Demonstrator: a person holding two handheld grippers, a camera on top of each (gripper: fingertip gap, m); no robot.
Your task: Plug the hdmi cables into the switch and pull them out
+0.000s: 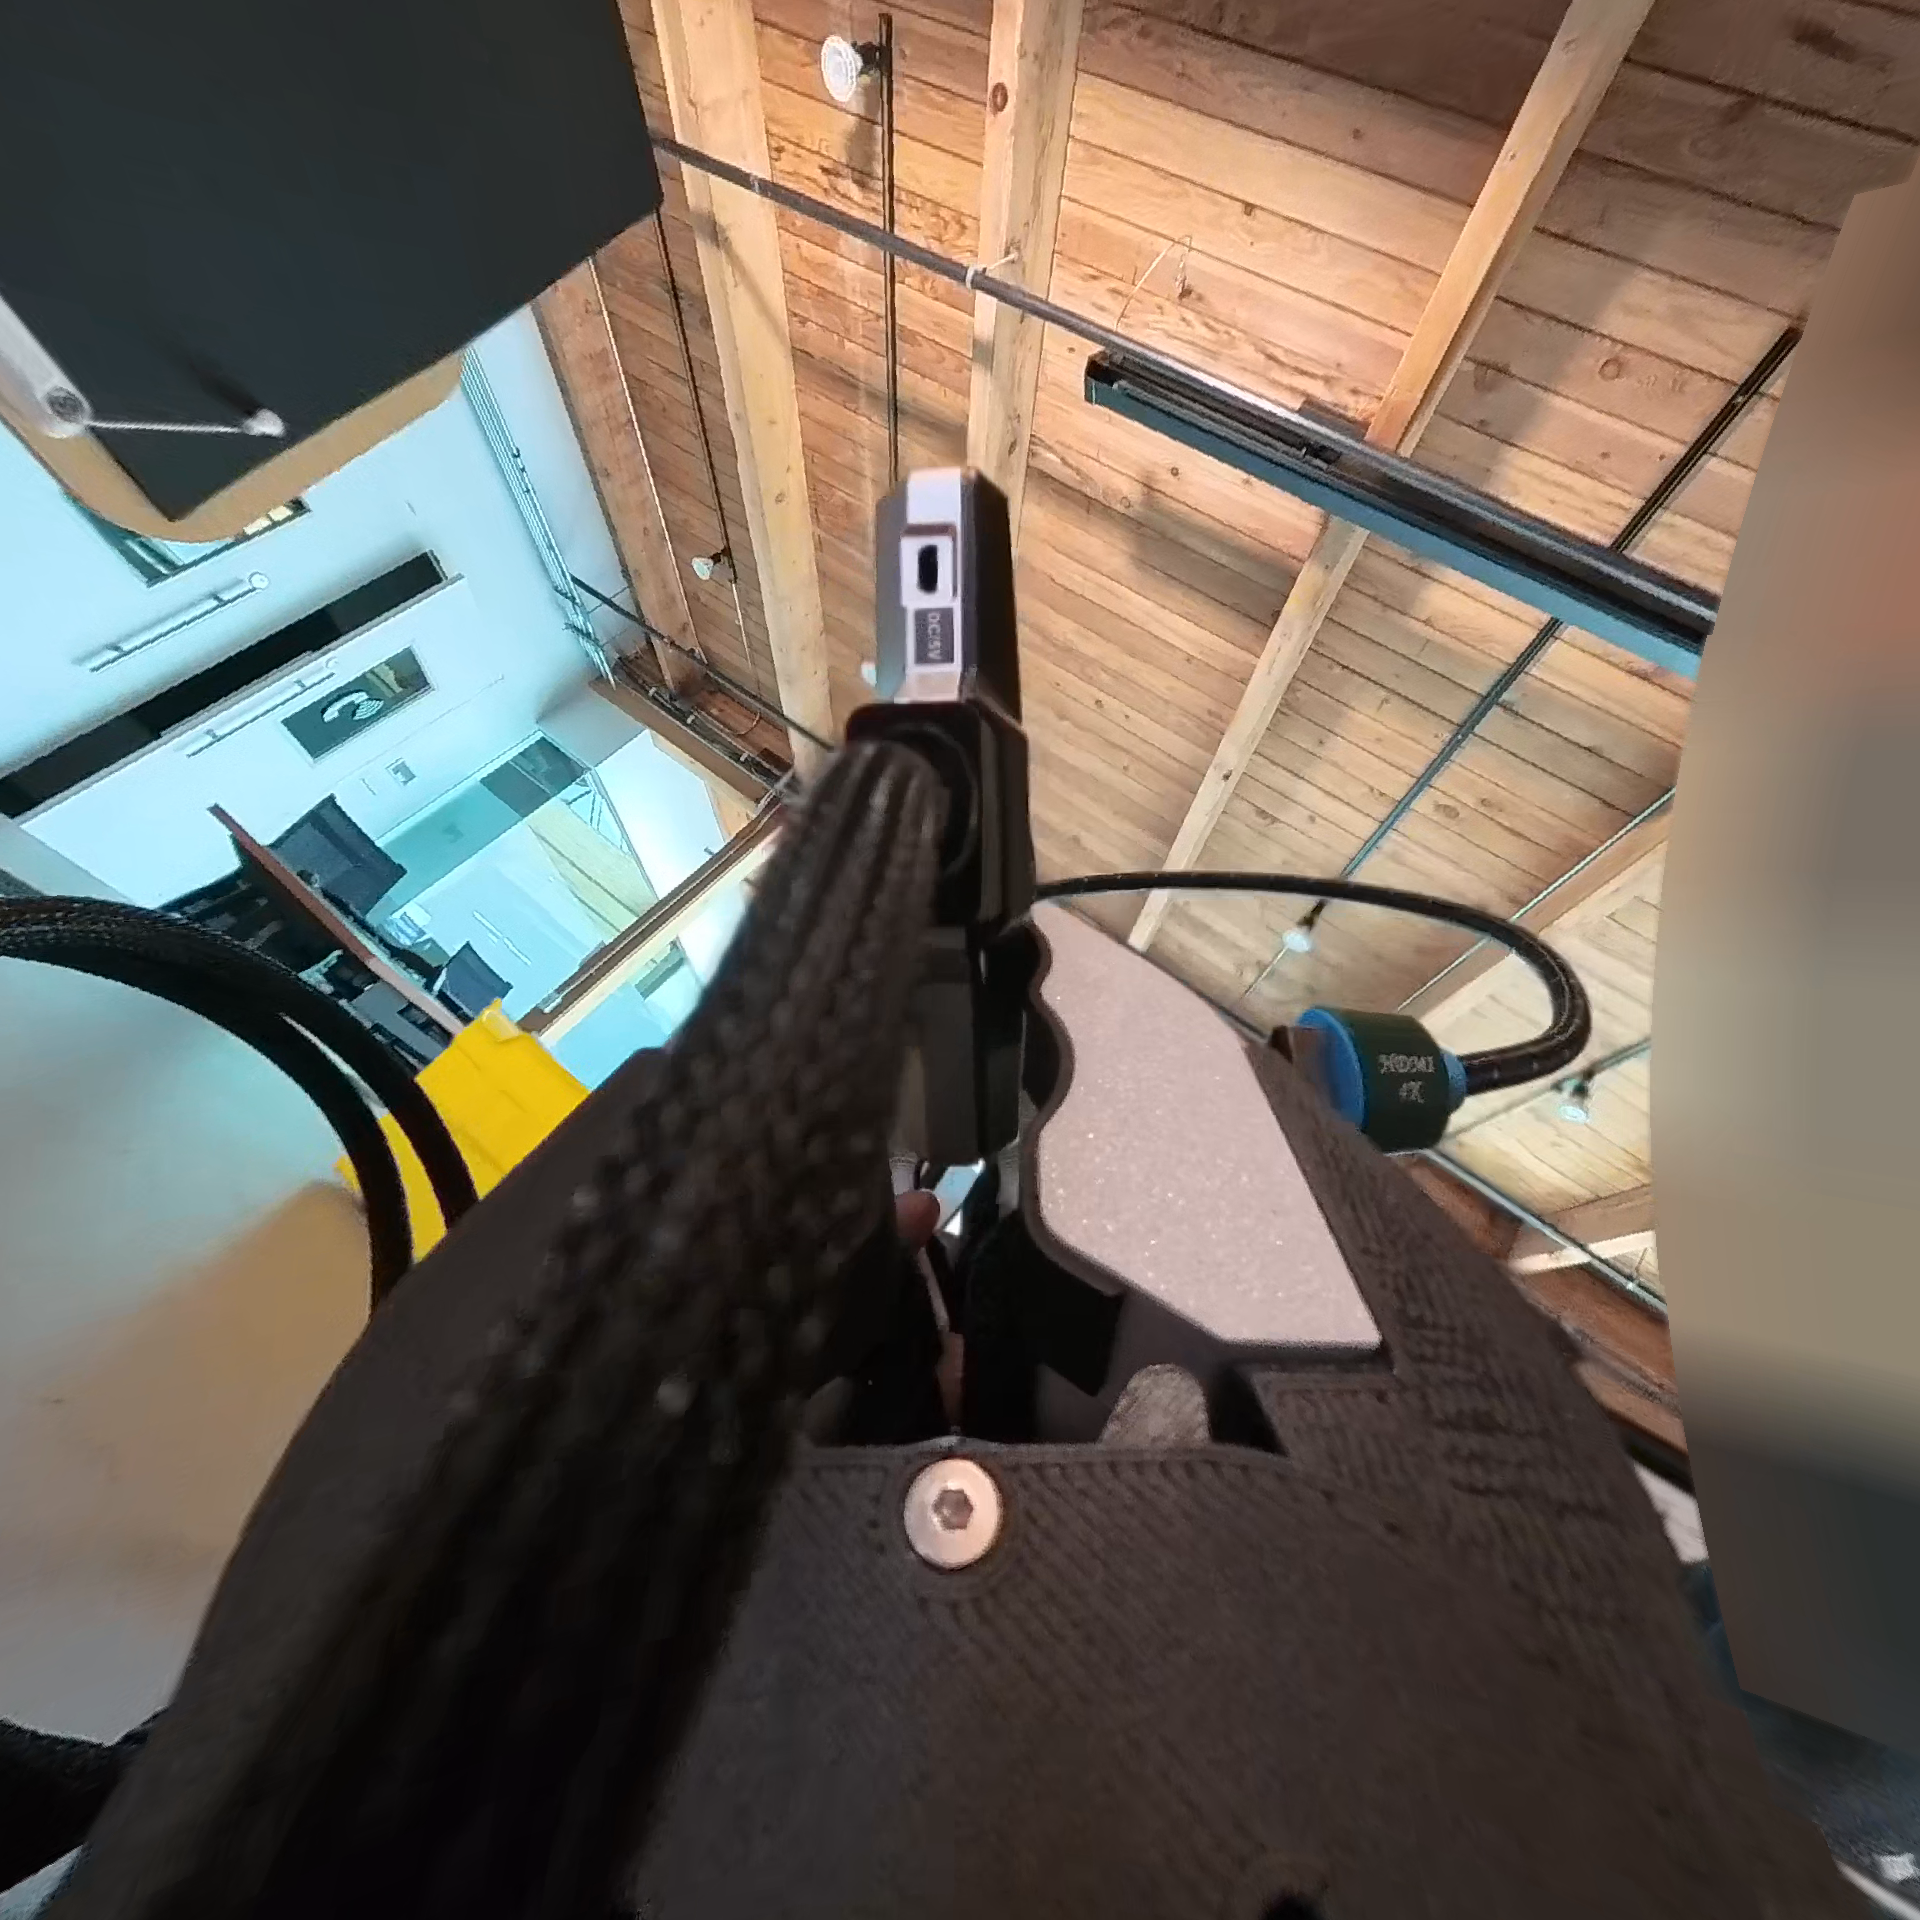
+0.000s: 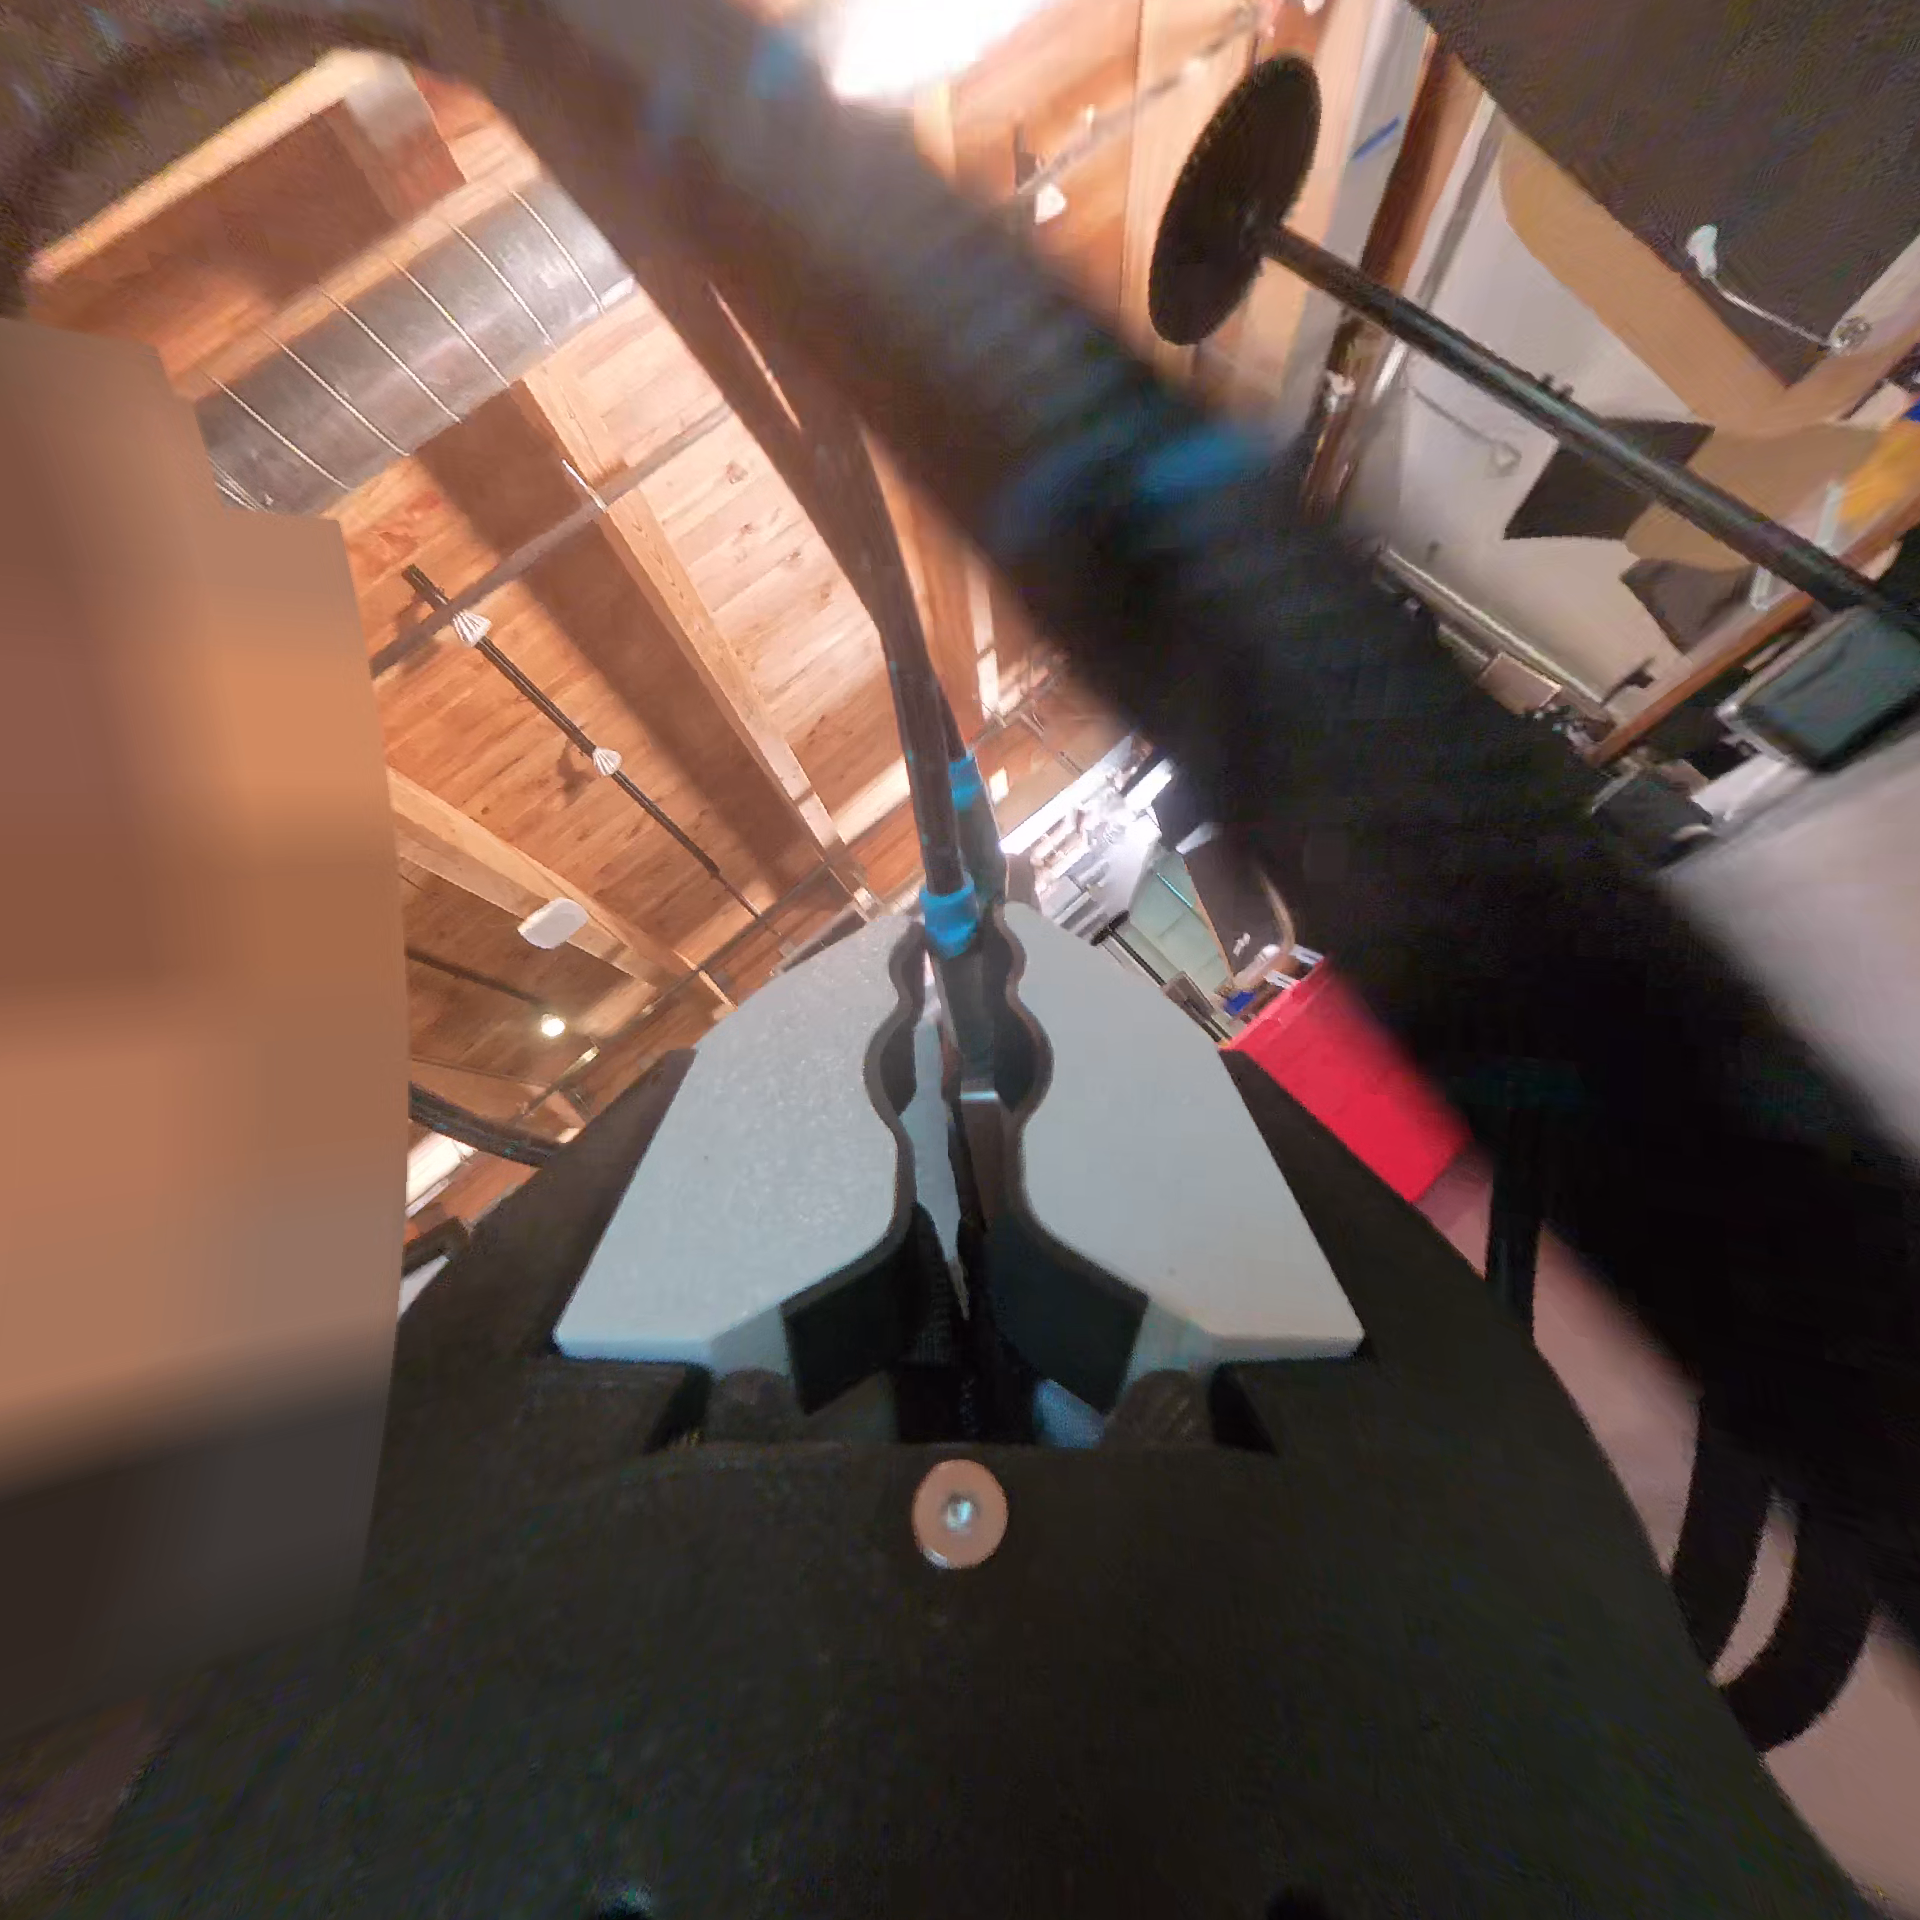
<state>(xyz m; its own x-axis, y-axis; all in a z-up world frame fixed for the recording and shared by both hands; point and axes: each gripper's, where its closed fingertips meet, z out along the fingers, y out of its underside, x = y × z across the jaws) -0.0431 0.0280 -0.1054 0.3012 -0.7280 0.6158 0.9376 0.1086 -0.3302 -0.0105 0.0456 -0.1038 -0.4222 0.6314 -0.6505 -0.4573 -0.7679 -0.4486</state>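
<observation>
Both views point up at the ceiling. In the left wrist view my left gripper [image 1: 987, 966] is shut on the HDMI switch [image 1: 940, 603], a small silver and black box that sticks out past the fingertips. A thick braided black cable [image 1: 727, 1091] runs from the switch's near end down over the left finger and hides it. A loose HDMI plug with a blue ring [image 1: 1392, 1081] hangs to the right on its own cable. In the right wrist view my right gripper [image 2: 961, 935] is shut on a black HDMI plug with a blue collar [image 2: 951, 920]. Its cable rises away from the fingertips.
A blurred braided cable with blue bands [image 2: 1143, 499] crosses close in front of the right camera. Overhead are wooden beams [image 1: 1039, 260], a black light track [image 1: 1403, 499], a metal duct [image 2: 416, 343] and black panels [image 1: 260, 208]. A red bin [image 2: 1351, 1081] and a yellow bin [image 1: 488, 1101] show.
</observation>
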